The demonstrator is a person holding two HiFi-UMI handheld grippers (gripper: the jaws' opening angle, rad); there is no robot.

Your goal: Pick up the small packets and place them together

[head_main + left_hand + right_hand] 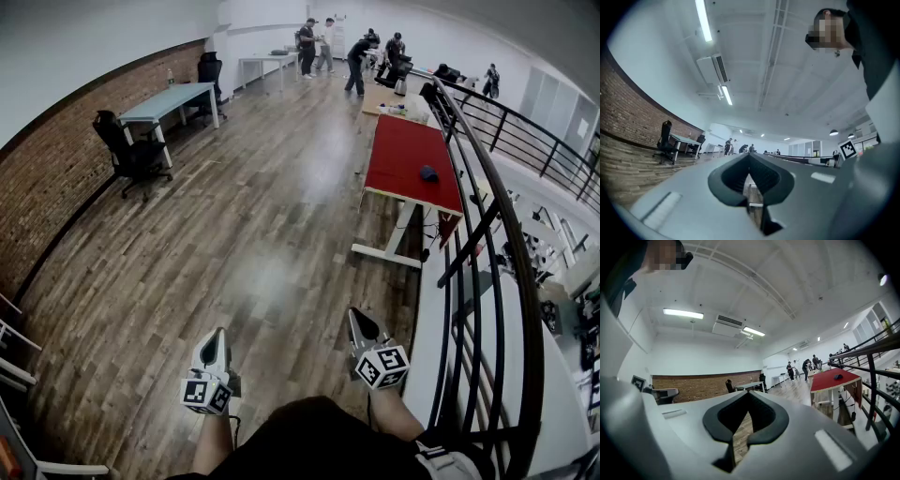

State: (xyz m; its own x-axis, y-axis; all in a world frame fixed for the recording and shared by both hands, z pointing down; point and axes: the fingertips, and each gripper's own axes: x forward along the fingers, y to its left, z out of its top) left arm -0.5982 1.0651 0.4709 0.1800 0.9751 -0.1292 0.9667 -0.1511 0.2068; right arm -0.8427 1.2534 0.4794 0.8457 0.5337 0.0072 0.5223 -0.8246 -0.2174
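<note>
No small packets can be made out in any view. In the head view my left gripper (219, 335) and right gripper (356, 317) are held side by side over the wooden floor, pointing forward, well short of the red table (412, 155). Both are shut with nothing between the jaws. The left gripper view shows its jaw tips (749, 155) meeting, with the far room behind them. In the right gripper view the tips (749, 393) also meet, and the red table (834, 379) stands off to the right.
A small dark object (428, 173) lies on the red table. A black railing (487, 234) runs along the right. A black office chair (131, 155) and a pale desk (173, 98) stand by the brick wall at left. Several people (356, 56) are at the far end.
</note>
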